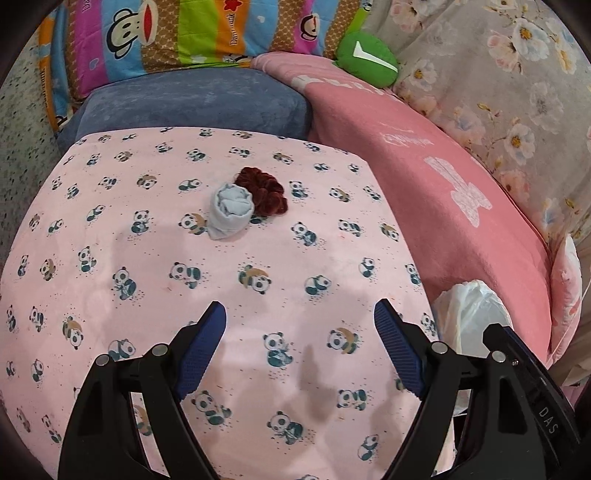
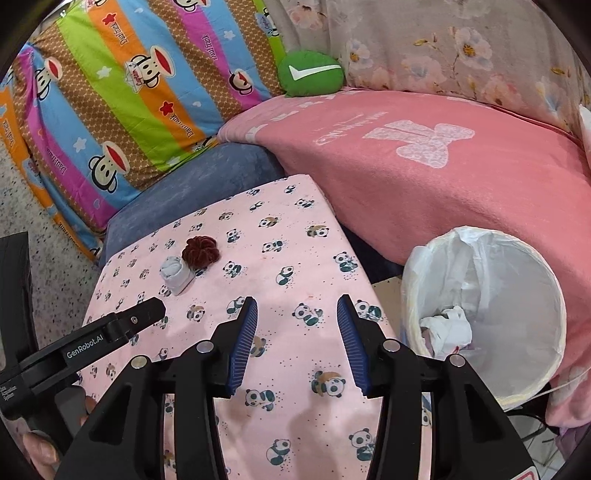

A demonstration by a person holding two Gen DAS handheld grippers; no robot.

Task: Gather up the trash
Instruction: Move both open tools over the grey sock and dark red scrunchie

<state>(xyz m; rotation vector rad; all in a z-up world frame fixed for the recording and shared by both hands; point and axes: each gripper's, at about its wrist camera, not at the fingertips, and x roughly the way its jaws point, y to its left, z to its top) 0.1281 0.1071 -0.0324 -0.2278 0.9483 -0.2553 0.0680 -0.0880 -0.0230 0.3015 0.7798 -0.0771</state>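
Observation:
A rolled pale grey-blue cloth (image 1: 231, 212) lies on the pink panda-print surface (image 1: 110, 240), touching a dark red scrunchie (image 1: 264, 194) behind it. My left gripper (image 1: 300, 306) hovers open over the surface short of both, nothing between its blue pads. My right gripper (image 2: 297, 300) is also open and empty above the same surface (image 2: 295, 240); the cloth (image 2: 176, 275) and scrunchie (image 2: 201, 252) lie ahead to its left. A round bin with a white liner (image 2: 517, 295) stands to the right, with crumpled white trash (image 2: 447, 326) inside.
A blue cushion (image 1: 192, 103), a striped monkey-print pillow (image 1: 166, 33), a green pouch (image 1: 367, 59), a pink blanket (image 1: 424, 166) and floral fabric (image 1: 498, 74) ring the surface. The bin liner (image 1: 469, 310) shows at the surface's right edge. A hand (image 2: 40, 448) is at lower left.

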